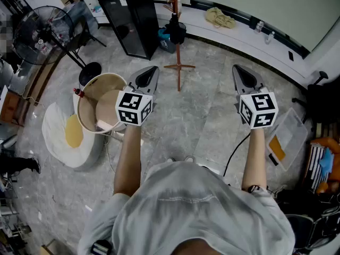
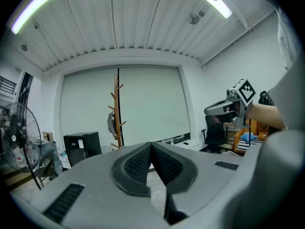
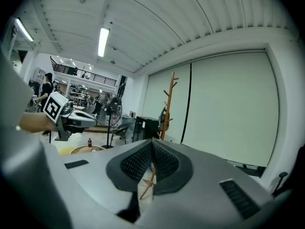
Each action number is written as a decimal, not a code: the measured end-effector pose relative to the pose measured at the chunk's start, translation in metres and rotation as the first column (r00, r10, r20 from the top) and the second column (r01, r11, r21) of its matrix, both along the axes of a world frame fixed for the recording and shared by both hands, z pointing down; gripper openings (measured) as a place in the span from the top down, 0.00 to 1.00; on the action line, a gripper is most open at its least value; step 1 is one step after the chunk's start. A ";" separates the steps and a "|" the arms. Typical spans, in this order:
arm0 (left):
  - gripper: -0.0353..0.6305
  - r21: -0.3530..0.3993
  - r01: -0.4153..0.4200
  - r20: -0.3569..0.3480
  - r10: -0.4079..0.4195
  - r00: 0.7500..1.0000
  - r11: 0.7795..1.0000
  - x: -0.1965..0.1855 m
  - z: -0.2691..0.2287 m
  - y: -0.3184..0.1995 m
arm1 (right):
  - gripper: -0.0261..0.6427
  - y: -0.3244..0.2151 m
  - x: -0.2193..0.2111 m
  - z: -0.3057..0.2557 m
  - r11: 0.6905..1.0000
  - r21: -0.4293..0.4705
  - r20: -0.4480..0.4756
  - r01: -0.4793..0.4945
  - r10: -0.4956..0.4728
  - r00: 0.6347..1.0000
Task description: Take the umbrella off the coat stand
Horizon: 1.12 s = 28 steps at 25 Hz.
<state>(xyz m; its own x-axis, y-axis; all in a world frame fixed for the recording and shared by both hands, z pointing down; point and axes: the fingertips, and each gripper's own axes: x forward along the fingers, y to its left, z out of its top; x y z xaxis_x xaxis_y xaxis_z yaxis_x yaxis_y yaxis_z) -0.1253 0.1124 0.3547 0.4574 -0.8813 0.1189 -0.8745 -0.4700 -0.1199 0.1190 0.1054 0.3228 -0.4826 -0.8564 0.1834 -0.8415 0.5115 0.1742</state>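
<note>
Two tongs, left tongs (image 1: 153, 69) and right tongs (image 1: 236, 69), closed, empty; umbrella (image 1: 175, 30) (dark, indistinct) on coat stand (image 1: 179, 62), top cropped.

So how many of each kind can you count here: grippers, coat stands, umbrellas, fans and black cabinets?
Grey grippers with marker cubes: 2, the left gripper and the right gripper
Wooden coat stand: 1
Dark folded umbrella: 1
Black floor fan: 1
Black cabinet: 1
Total: 6
</note>
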 end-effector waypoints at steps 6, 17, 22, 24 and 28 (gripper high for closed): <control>0.92 -0.007 0.023 0.034 -0.023 0.999 1.000 -0.002 0.003 0.001 | 0.93 -0.002 0.004 0.002 1.000 -0.007 0.009 0.005 -0.005 1.000; 0.92 -0.039 0.023 0.060 -0.021 0.998 0.999 0.019 0.020 -0.030 | 0.93 -0.037 0.016 0.009 0.995 -0.047 0.190 0.090 -0.079 0.979; 0.92 -0.051 0.039 0.058 -0.036 0.998 0.998 0.016 0.033 -0.074 | 0.93 -0.084 0.015 0.027 0.993 -0.072 0.161 0.092 -0.080 0.984; 0.92 -0.049 0.050 0.060 -0.047 0.997 0.998 0.011 0.040 -0.099 | 0.93 -0.110 0.014 0.032 0.994 -0.073 0.151 0.084 -0.073 0.986; 0.92 -0.032 0.099 0.076 -0.096 0.992 0.995 -0.011 0.051 -0.169 | 0.93 -0.177 0.009 0.035 0.995 -0.057 0.139 0.077 -0.068 0.988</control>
